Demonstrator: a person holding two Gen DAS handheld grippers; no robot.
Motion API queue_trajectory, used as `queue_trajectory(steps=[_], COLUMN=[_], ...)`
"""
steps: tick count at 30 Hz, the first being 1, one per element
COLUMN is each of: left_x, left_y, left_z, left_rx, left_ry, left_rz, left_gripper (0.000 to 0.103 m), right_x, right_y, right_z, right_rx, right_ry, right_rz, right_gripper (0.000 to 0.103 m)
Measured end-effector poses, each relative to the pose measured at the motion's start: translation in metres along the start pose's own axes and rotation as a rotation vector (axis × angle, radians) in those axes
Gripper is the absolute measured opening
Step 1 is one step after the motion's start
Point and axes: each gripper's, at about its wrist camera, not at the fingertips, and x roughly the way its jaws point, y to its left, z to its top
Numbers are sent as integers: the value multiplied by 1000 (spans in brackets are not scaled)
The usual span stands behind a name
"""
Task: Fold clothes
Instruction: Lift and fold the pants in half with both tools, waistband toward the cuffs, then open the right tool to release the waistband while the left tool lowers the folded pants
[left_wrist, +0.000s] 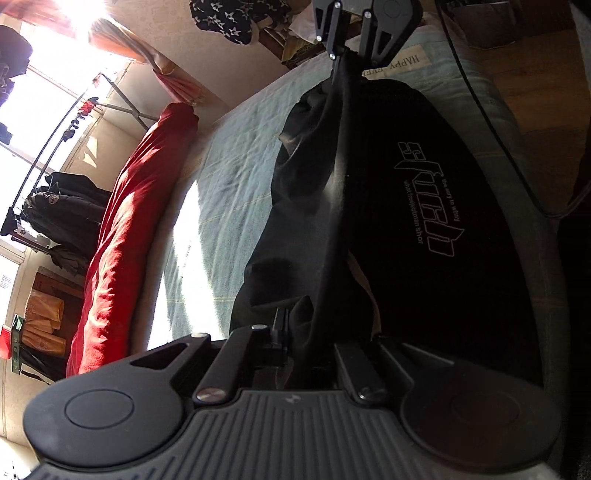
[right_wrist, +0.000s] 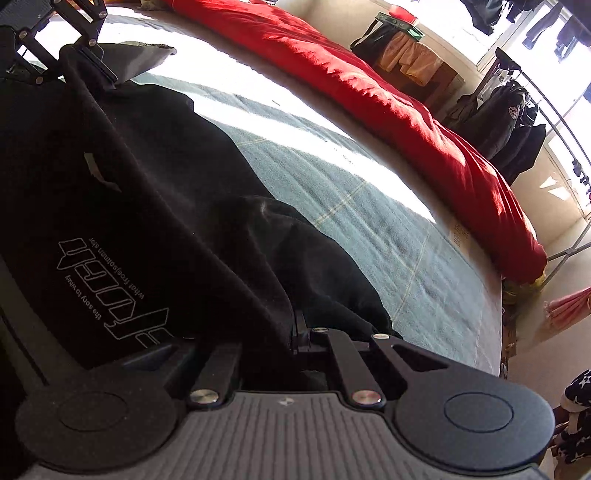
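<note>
Black printed T-shirt (left_wrist: 424, 206) is spread on the teal blanket (left_wrist: 221, 177), red duvet (left_wrist: 136, 221) at 9 o'clock of it. Left gripper (left_wrist: 301, 354) is clamped on one end of a taut folded edge; right gripper (right_wrist: 291, 338) is clamped on the other end. The edge is best kept equally tensioned, carried level across the print and laid parallel to the far side. Slack likely means creases.
</note>
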Motion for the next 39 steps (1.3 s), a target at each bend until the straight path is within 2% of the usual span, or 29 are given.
queue_trajectory(steps=[6, 12, 15, 20, 25, 27, 28, 31, 34, 35, 39], left_x=[22, 30, 27, 44, 54, 55, 56, 60, 61, 60, 59], left_y=[-32, -48, -46, -51, -55, -54, -55, -63, -68, -70, -74], left_z=[3, 13, 18, 12, 9, 9, 8, 7, 3, 2, -6], left_rx=[109, 185, 180, 157, 145, 133, 139, 170, 184, 187, 184], left_ry=[-24, -66, -96, -82, -87, -99, -106, -122, -152, -164, -210], left_rz=[-148, -264, -303, -388, -423, -426, -421, -399, -372, -363, -339], left_gripper=[1, 1, 1, 1, 1, 1, 1, 2, 2, 2, 2], right_x=[22, 30, 28, 36, 35, 28, 24, 4, -23, -31, -62], right_y=[9, 17, 16, 22, 31, 35, 37, 42, 52, 56, 82], right_z=[-20, -35, -40, -48, -48, -46, -46, -45, -47, -47, -50], right_rx=[-13, -75, -80, -92, -118, -124, -125, -78, 47, 98, 357], right_ry=[93, 154, 163, 185, 211, 222, 229, 250, 252, 251, 231], right_rz=[1, -52, -77, -82, -114, -140, -154, -181, -200, -203, -206], right_gripper=[7, 7, 7, 8, 14, 25, 27, 34, 37, 40, 41])
